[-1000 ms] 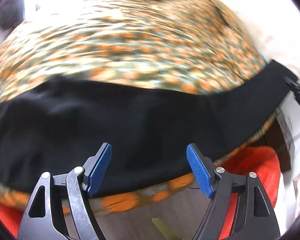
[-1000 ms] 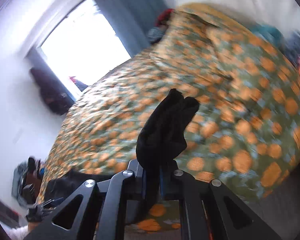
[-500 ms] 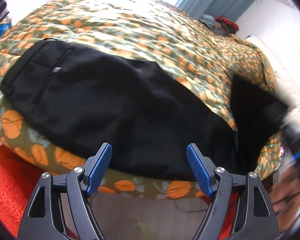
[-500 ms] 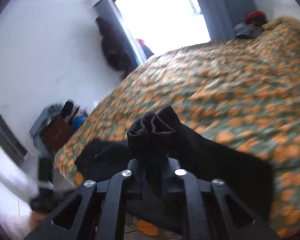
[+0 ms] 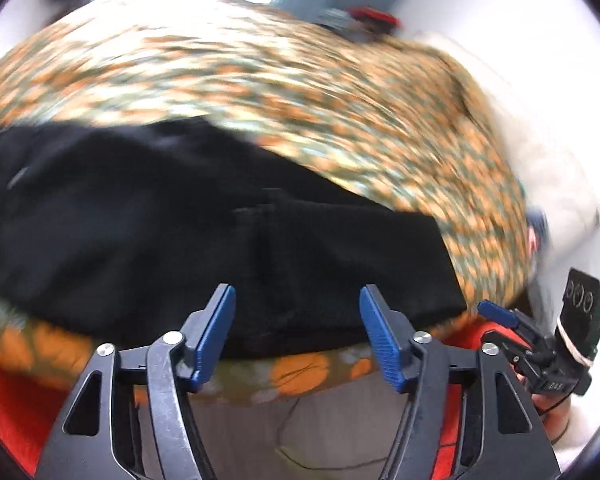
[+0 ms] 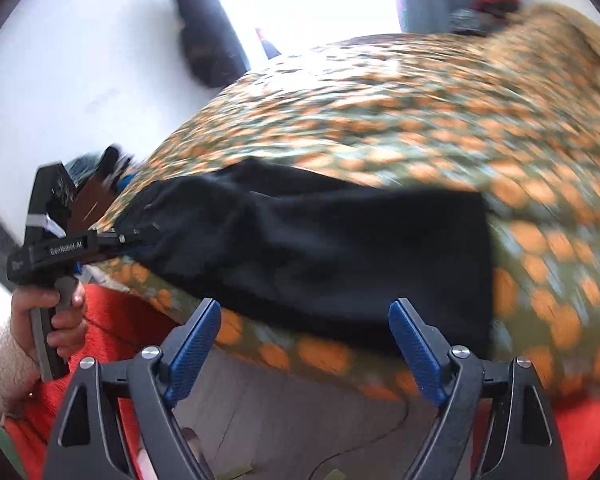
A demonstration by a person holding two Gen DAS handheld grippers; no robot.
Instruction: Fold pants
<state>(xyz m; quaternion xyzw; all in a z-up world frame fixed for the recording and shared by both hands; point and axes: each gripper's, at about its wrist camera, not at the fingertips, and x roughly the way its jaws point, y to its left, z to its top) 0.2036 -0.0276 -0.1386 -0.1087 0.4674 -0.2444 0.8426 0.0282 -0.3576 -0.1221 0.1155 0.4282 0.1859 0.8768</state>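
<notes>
Black pants (image 5: 204, 232) lie folded over on the orange-patterned bedspread (image 5: 300, 92), near its front edge. They also show in the right wrist view (image 6: 324, 248). My left gripper (image 5: 296, 334) is open and empty, just in front of the pants' near edge. My right gripper (image 6: 304, 346) is open and empty, in front of the pants' right part. The right gripper also shows at the lower right of the left wrist view (image 5: 540, 344). The left gripper shows at the left of the right wrist view (image 6: 60, 248), by the pants' left end.
The bedspread (image 6: 460, 112) hangs over the bed's front edge. Red rug (image 6: 116, 320) and grey floor (image 6: 300, 420) lie below. A bright window (image 6: 320, 0), a curtain and clothes piles stand behind the bed. White bedding (image 5: 552, 168) lies at right.
My right gripper has let go of the pant legs and opened. The leg end now lies folded over the rest of the pants. Both grippers have drawn back to the bed's front edge.
</notes>
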